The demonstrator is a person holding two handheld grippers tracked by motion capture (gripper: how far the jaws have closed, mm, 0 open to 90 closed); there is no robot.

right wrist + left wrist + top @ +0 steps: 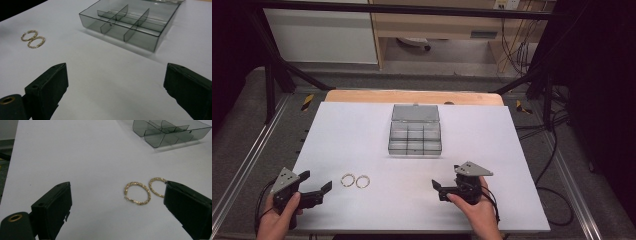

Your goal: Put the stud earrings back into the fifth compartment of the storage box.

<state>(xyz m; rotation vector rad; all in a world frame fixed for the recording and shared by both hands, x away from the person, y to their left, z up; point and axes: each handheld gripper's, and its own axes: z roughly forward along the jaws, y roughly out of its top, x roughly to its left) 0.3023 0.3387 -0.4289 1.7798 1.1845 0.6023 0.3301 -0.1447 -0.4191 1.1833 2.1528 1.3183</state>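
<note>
Two thin gold hoop earrings (137,193) lie flat at the left gripper (316,184)'s two o'clock, its fingers spread wide; light, slippery, best pinched across the rim.

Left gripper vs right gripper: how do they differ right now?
The left gripper sits close to the two gold hoop earrings, pointing at them; the right gripper is farther from them, nearer the compartment box. In its own view, the left fingers partly cover one earring. Both are open, empty and hand-held.
</note>
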